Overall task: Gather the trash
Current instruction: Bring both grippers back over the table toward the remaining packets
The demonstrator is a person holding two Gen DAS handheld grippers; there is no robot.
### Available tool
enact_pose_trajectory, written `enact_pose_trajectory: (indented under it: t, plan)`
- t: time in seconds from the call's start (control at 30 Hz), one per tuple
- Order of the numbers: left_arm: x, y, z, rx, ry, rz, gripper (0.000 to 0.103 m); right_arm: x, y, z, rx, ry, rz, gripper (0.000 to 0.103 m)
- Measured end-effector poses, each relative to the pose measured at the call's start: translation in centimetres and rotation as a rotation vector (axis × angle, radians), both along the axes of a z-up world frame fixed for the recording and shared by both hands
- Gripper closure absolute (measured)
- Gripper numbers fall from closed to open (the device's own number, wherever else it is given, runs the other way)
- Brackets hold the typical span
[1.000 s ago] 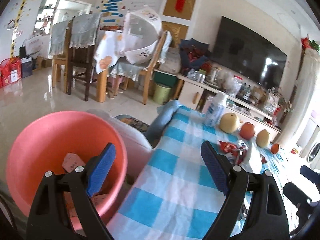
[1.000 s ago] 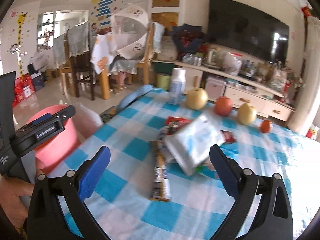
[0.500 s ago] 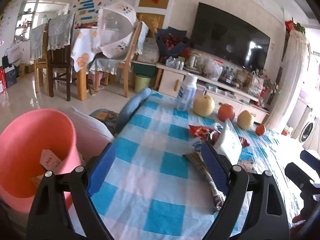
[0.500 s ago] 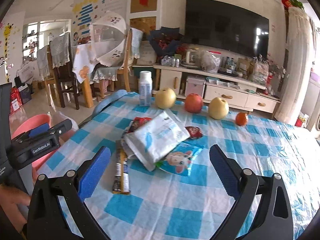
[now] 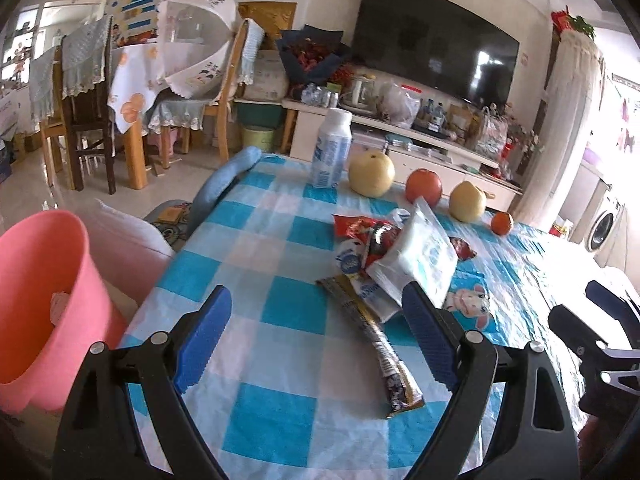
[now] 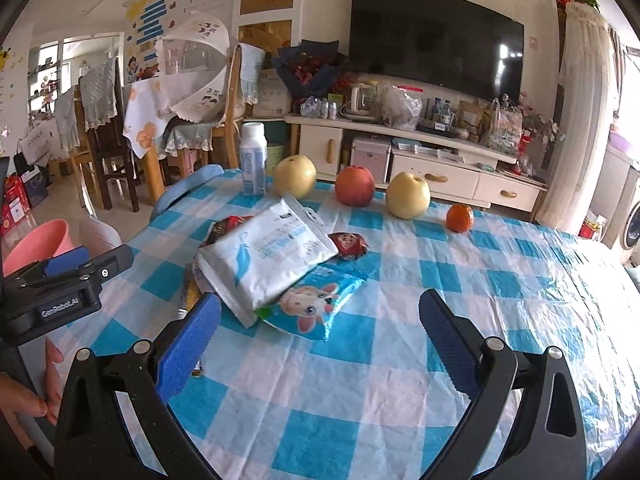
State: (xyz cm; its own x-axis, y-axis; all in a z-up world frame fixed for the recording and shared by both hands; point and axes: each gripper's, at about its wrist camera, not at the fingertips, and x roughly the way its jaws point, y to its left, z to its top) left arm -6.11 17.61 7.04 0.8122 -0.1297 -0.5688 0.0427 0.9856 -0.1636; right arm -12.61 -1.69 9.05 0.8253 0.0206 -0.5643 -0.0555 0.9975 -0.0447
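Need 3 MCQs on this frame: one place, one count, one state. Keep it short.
1. Where is the pink bin?
A. Beside the table's left edge
B. On the table
C. Under the TV

2. How many round fruits stand in the far row?
A. Two
B. Four
C. Six

3. What are the left tongs doing?
A. Shut on a wrapper
B. Open, holding nothing
C. Shut on the bottle

Key: 1 A, it stands off the checked tablecloth; 2 B, pear, apple, pear, orange; 3 B, only cloth shows between the blue pads.
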Motion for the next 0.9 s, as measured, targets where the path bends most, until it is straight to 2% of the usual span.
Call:
enact_pose_trajectory:
  t: [0.43, 0.6, 0.73, 0.9]
  plan:
    - [0.7, -3.1, -0.3, 0.061, 0.000, -0.067, 0.016, 1.0, -1.2, -1.1, -0.048, 0.016, -0.021, 0.005]
    - [1.2, -4.8, -0.1, 0.118, -0.030, -0.122, 0.016, 1.6, -2.0, -1.6, -0.050, 0.033, -0.033, 0.005]
    - [1.6, -6.8, 0.0, 0.210, -0.066, -0.182, 0.016, 2.4, -3.1, -1.8, -0.024, 0.070, -0.048, 0.005]
    - [2.3, -9.5, -0.4, 0.294, -0.070, -0.276, 0.016, 3.5, -5.1, -1.9, 0.032, 0.118, -0.072, 0.005]
